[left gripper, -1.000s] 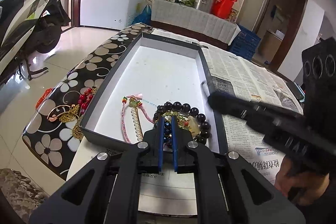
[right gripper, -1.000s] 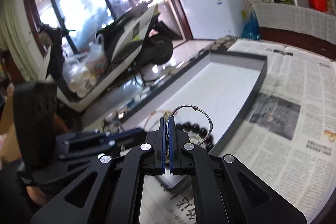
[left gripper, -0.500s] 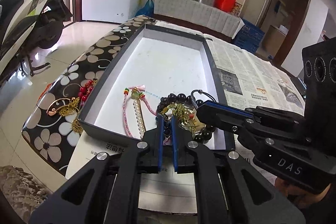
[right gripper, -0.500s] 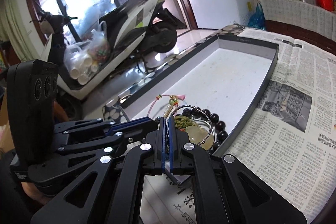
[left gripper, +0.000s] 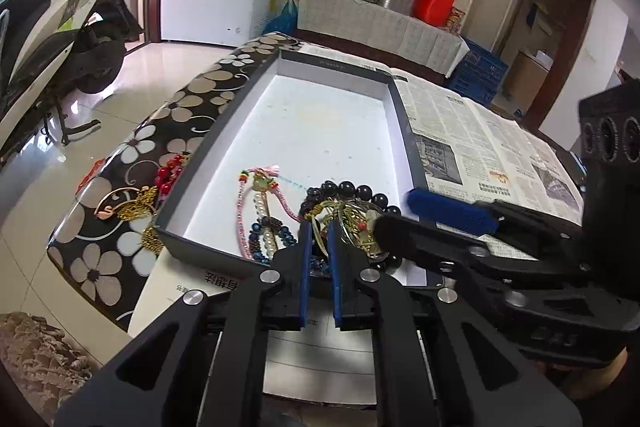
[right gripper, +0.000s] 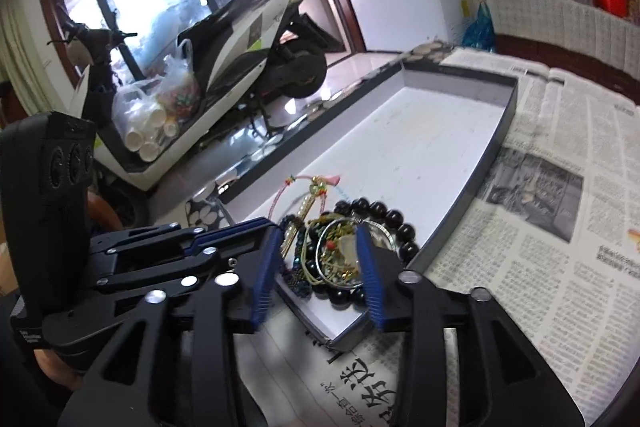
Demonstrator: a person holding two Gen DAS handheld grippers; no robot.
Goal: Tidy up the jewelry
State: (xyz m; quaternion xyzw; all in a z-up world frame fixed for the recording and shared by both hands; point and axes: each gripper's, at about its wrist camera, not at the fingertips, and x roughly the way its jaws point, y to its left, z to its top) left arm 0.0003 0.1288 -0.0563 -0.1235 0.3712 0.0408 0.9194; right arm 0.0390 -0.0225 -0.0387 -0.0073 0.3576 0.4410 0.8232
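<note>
Up front, the left gripper (left gripper: 319, 233), jaws a narrow gap apart and holding nothing, hangs over the tray (left gripper: 224, 131) near one tangled bracelet pile (left gripper: 340, 211), while the right gripper (right gripper: 318, 267), spread wide and empty-handed, straddles that pile (right gripper: 340, 247) at the tray's (right gripper: 490, 147) near corner.

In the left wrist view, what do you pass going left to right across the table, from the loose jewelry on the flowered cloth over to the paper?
Rose-gold swan brooch → red bead bracelet → pink cord bracelet → black round-bead bracelet → blue-padded right gripper → newspaper.
</note>
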